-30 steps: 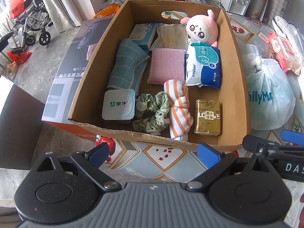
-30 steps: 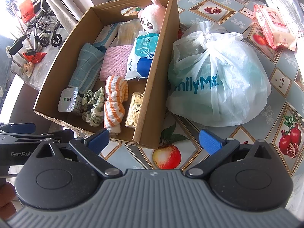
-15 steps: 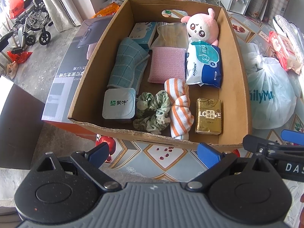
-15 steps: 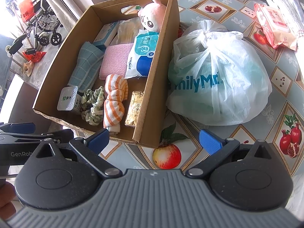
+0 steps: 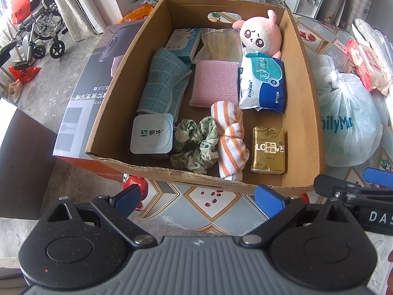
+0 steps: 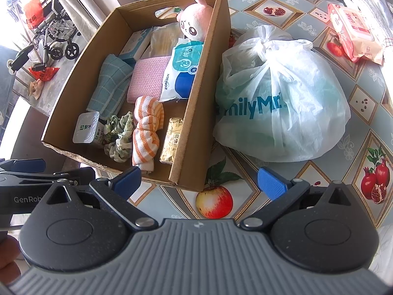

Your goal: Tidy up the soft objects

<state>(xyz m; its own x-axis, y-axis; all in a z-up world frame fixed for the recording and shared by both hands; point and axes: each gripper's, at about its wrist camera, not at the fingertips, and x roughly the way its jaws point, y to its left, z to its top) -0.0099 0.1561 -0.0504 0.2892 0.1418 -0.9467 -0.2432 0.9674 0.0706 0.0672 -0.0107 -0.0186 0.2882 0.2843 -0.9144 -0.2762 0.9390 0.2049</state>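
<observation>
A cardboard box (image 5: 304,78) (image 6: 196,113) on the table holds a pink plush toy (image 5: 261,35) (image 6: 194,22), a teal checked cloth (image 5: 162,83), a pink cloth (image 5: 216,83), an orange-striped towel (image 5: 231,137) (image 6: 146,127), a green scrunchie (image 5: 196,145), a wipes pack (image 5: 264,86), a gold tissue pack (image 5: 269,150) and a yogurt cup (image 5: 151,136). My left gripper (image 5: 199,200) hangs open before the box's near wall, empty. My right gripper (image 6: 199,183) is open too, near the box's right front corner, holding nothing.
A tied white plastic bag (image 6: 282,98) (image 5: 346,123) lies right of the box on the fruit-patterned tablecloth (image 6: 307,179). A red tissue pack (image 6: 351,32) sits far right. A printed carton (image 5: 91,93) lies left of the box; a wheelchair (image 5: 36,36) stands on the floor beyond.
Both views have crept slightly; the box sits a little further left and lower in the right wrist view. Both grippers stay open and empty.
</observation>
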